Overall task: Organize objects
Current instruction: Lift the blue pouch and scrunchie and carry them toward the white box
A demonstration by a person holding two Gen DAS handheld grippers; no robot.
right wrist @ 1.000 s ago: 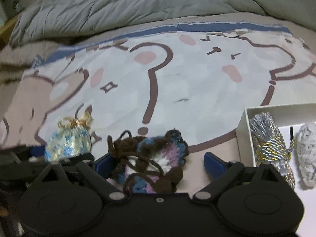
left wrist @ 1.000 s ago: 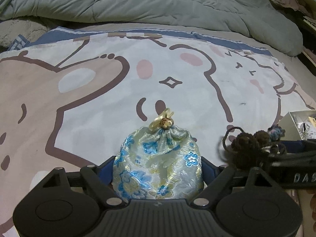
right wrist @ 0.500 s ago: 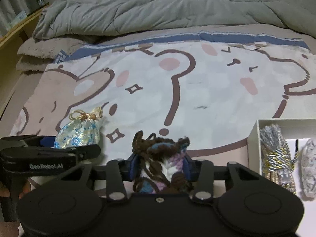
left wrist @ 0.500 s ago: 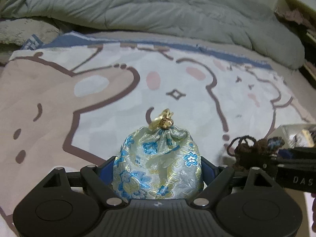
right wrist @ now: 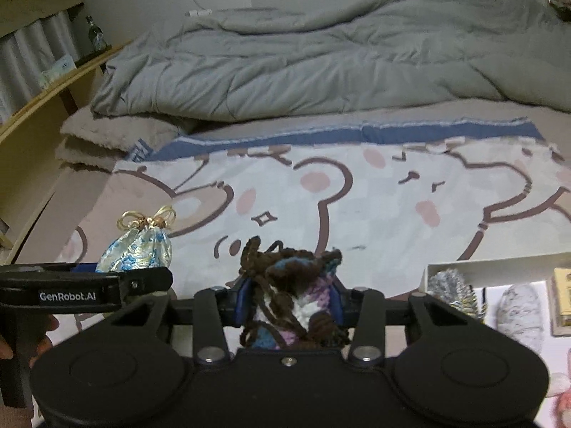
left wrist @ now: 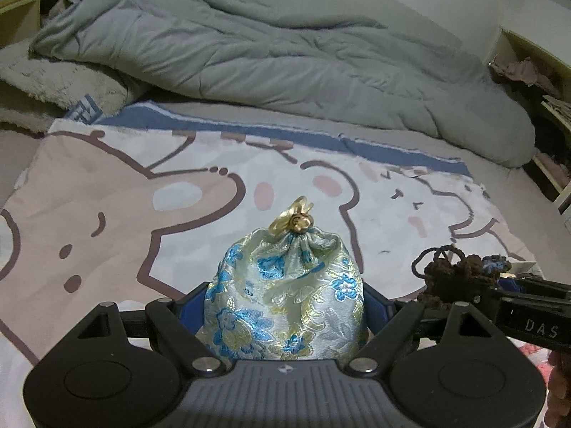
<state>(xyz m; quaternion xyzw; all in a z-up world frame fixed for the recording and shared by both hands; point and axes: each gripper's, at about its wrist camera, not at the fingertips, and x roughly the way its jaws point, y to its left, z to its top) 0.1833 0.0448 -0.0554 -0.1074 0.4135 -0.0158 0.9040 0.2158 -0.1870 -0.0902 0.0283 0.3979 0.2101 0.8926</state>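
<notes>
While the left claw (left wrist: 285, 306) grasps the soft brocade pouch (left wrist: 285, 296) at its belly, the right claw (right wrist: 288, 303) squeezes a light crochet pouch (right wrist: 291, 292) between its pads.

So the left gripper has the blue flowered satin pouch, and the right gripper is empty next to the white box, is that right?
Not quite. The right gripper is not empty: its jaws are shut on a brown and purple crochet pouch, as the right wrist view shows. The rest holds: the left gripper has the blue flowered satin pouch, and the white box sits to the right.
</notes>
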